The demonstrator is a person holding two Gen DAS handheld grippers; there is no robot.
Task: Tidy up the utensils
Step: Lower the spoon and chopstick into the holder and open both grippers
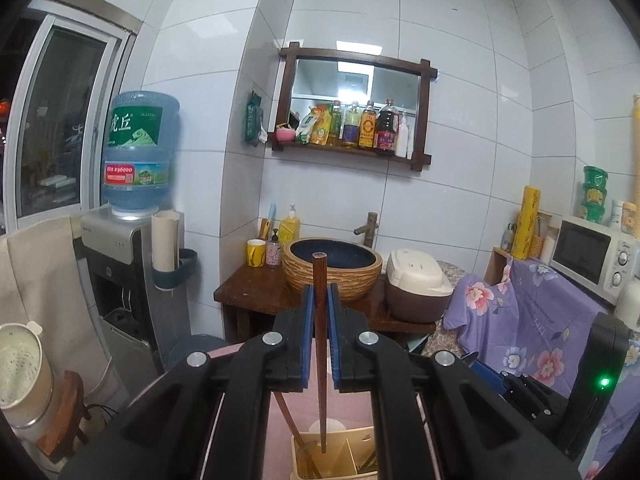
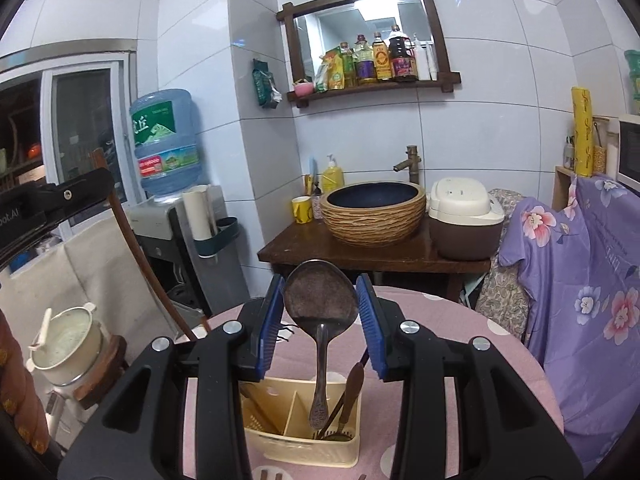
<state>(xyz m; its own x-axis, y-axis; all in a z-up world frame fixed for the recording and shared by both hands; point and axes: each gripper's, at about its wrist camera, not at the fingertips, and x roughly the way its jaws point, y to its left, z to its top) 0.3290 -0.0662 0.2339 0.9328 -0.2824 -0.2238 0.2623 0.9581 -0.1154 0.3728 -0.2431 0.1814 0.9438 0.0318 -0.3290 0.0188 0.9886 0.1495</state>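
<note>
Left gripper (image 1: 320,292) clamped on a dark wooden chopstick (image 1: 320,344), held upright between the blue pads (image 1: 308,336); blunt top end poking out above the fingertips, thin tip hanging below the jaws over the cream utensil caddy (image 1: 340,456). Tip appears to hover above or just inside the caddy's middle, exact compartment unclear. Another wooden stick (image 1: 290,420) leaning in the caddy's left part, below and left of the jaws.

Right gripper (image 2: 320,292) closed on the bowl of a metal spoon (image 2: 321,304), blue pads (image 2: 370,320) pressing its two edges, bowl up, handle hanging straight down under the jaws. Handle end over the utensil caddy (image 2: 296,452), near the divider and the right compartment; touching the bottom or not, impossible to tell. In that right compartment, right of the hanging handle, a wooden-handled utensil (image 2: 352,392) leaning, plus a thin dark stick beside it. Left compartment holding a slanted wooden piece.

Caddy standing on a round table with a pink dotted cloth (image 2: 460,344), directly below both tongs. Beyond the fingertips, a dark wooden stand with a woven-look basin (image 2: 374,216) and a rice cooker (image 2: 464,220) to its right. Left of the tongs, farther back, a water dispenser with a blue bottle (image 2: 166,144).
</note>
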